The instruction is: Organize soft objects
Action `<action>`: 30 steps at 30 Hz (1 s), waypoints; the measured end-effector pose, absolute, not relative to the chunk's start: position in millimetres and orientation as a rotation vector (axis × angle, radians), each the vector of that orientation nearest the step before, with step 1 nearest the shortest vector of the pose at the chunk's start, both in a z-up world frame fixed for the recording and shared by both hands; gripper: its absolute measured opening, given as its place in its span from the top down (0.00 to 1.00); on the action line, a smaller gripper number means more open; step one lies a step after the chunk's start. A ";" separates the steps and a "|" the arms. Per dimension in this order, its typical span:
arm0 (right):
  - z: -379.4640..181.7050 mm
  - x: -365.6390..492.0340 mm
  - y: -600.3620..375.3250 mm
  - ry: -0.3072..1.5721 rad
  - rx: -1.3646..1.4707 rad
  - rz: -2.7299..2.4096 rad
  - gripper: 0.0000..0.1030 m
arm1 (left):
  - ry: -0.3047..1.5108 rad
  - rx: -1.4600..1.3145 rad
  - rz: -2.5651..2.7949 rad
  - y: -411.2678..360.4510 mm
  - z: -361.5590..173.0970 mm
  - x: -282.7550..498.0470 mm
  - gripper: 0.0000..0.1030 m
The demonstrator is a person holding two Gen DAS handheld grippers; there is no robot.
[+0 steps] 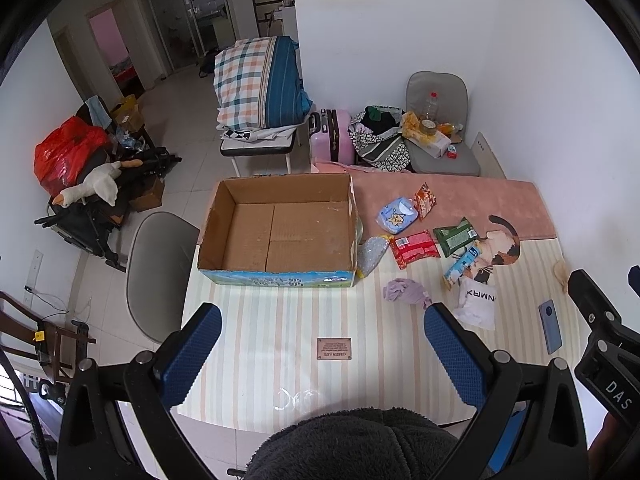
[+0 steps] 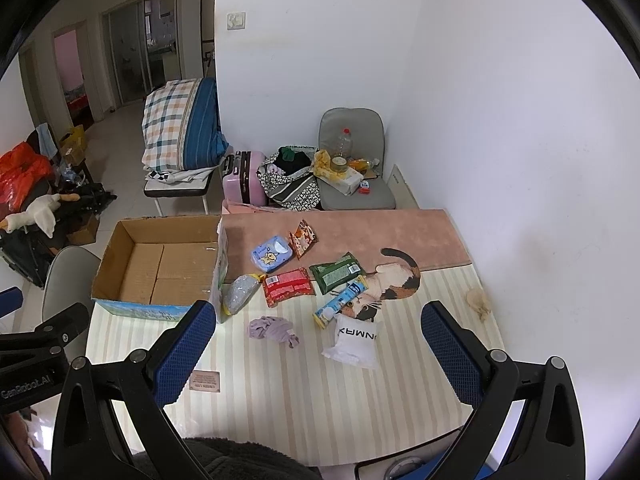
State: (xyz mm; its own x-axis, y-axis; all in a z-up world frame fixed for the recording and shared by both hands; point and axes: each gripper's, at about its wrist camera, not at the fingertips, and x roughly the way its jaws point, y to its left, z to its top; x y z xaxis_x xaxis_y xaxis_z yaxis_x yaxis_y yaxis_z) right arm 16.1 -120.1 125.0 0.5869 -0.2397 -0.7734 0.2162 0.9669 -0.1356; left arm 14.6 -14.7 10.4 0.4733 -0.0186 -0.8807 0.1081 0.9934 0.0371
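A dark fleecy mass (image 1: 356, 444) fills the bottom centre of the left wrist view and hides the near table edge; what it is cannot be told. The right gripper's body is cut off at the right edge there, and a grey phone (image 1: 551, 326) lies just left of it. A tan lump (image 2: 479, 303) at the right of the table is too blurred to name. The small plaque (image 1: 334, 348) on the striped cloth (image 1: 280, 320) carries print too small to read.

The cardboard box (image 1: 276, 268) sits left of centre in the frame, open at the top, showing only its bare flaps. Just right of it lies a clear pouch (image 2: 239, 293), touching the box wall.

The soft things are scattered right of the box: a blue pack (image 2: 272, 254), an orange packet (image 2: 303, 238), a red pack (image 2: 287, 286), a green pack (image 2: 337, 272), a blue-and-white tube (image 2: 342, 300), a white pouch (image 2: 354, 340) and a crumpled lilac cloth (image 2: 274, 330).

The left gripper (image 1: 323, 324) holds its fingers wide apart over bare cloth, gripping nothing. The right gripper (image 2: 318, 322) is likewise spread, above the lilac cloth and the white pouch, clear of both.
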 end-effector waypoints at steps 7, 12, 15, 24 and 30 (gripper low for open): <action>128.8 12.4 -125.0 0.902 -0.015 -0.262 0.00 | 1.076 0.086 -0.078 -15.9 12.7 17.0 0.00; 130.5 12.0 -125.1 0.895 -0.020 -0.259 0.00 | 1.074 0.088 -0.079 -18.0 13.8 16.8 0.00; 131.2 12.2 -124.8 0.896 -0.018 -0.259 0.00 | 1.073 0.087 -0.077 -17.8 13.6 16.6 0.00; 131.8 12.0 -123.6 0.893 -0.014 -0.257 0.00 | 1.071 0.087 -0.080 -16.2 14.2 15.1 0.00; 135.6 10.1 -122.5 0.885 -0.007 -0.250 0.00 | 1.057 0.084 -0.078 -20.2 20.9 19.1 0.00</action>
